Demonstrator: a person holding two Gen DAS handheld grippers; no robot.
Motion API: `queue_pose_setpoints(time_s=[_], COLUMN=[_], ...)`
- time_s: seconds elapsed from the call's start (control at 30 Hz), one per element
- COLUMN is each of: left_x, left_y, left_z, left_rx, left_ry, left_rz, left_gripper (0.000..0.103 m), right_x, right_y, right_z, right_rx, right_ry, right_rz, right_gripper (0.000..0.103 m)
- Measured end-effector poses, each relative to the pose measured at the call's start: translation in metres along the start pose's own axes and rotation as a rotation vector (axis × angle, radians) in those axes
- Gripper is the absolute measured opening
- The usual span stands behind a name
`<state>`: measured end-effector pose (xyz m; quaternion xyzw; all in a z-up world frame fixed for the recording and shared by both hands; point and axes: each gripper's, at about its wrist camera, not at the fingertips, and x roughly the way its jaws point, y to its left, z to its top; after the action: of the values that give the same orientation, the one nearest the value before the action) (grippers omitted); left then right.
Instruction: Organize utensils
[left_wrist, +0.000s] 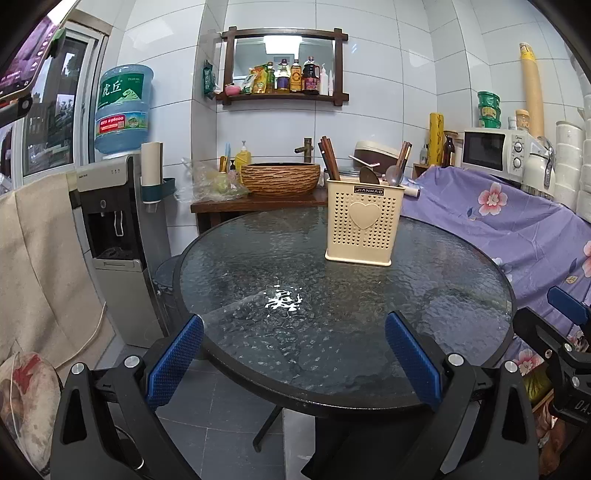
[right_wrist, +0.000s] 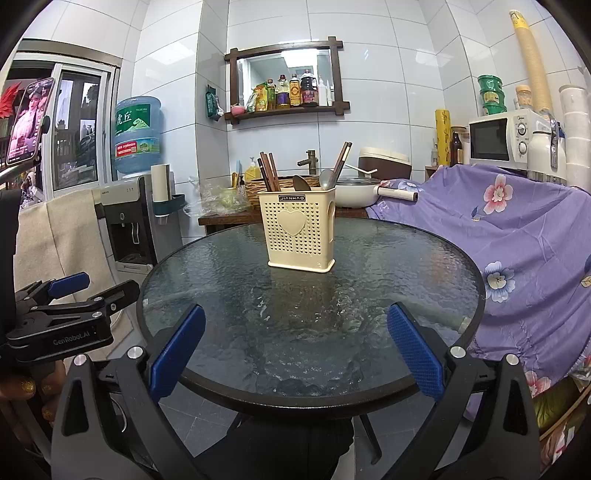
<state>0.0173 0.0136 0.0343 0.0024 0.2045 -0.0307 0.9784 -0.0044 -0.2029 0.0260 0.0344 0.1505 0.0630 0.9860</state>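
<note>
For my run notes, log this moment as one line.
left tool open, empty | right tool open, empty | cream perforated plastic utensil holder upright on round glass table | chopsticks, spoons inside

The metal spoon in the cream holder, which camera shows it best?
The right wrist view: the metal spoon stands clear against the white tile. In the left wrist view the spoon overlaps clutter behind the holder.

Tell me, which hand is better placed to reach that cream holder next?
Right, probably, by a small margin. The utensil holder sits almost straight ahead of the open right gripper; for the open left gripper it stands off to the right.
</note>
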Motion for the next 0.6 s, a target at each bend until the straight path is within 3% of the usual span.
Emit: queue_pose_setpoints(time_s=[0.6], left_x=[0.0008], left_y=[-0.0001], left_z=[-0.0012], left_rx=[0.008], left_ry=[0.008], left_rz=[-0.009], left_gripper=[0.097], right_x=[-0.0004], right_y=[0.0005], right_z=[-0.0001], right_rx=[-0.005], right_ry=[0.008], right_rz=[0.006], right_gripper=[0.097])
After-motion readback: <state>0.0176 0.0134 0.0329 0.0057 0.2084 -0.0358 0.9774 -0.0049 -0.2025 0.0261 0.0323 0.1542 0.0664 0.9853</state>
